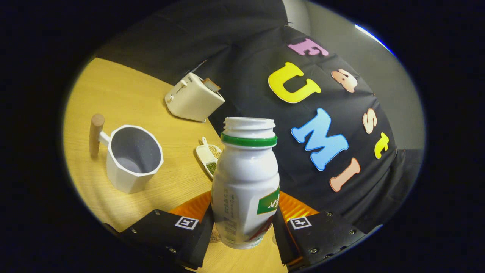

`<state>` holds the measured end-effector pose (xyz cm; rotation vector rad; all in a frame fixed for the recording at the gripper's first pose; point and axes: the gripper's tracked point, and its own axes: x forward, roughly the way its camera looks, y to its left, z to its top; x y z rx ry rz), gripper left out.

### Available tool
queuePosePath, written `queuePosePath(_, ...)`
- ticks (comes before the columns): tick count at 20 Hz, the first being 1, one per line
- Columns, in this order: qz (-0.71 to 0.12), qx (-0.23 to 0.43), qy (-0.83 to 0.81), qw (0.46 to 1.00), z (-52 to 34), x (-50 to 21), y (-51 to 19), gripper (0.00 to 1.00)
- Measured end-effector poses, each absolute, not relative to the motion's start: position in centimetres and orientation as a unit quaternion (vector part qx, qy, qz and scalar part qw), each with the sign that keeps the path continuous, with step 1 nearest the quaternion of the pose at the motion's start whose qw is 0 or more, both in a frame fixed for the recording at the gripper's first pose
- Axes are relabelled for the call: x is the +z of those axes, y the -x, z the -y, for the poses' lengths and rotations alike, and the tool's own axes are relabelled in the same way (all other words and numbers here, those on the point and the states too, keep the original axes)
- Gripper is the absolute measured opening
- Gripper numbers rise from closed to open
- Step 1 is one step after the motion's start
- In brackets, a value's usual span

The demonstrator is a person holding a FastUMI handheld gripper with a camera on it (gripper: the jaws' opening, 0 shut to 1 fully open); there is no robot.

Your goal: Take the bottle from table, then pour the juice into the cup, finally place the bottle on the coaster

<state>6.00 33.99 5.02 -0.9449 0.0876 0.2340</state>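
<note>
Both fingers of the claw (242,227) clamp the uncapped white plastic bottle (245,182) low on its body, above the orange ribbed coaster (193,207). Tilting left toward the white faceted cup (133,157), it could slip or spill onto the wooden counter (125,94).
</note>
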Motion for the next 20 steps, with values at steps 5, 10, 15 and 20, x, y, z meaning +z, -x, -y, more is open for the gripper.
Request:
queuePosePath(5,-0.056,0.124,0.36,0.923,-32.9,4.8,-5.7,0.72)
queuePosePath(10,-0.054,0.133,0.27,0.952,-32.2,4.9,-5.8,0.73)
queuePosePath(15,-0.041,0.148,0.202,0.967,-32.0,5.4,-6.1,0.72)
queuePosePath(20,-0.041,0.144,0.147,0.978,-31.2,5.2,-7.5,0.72)
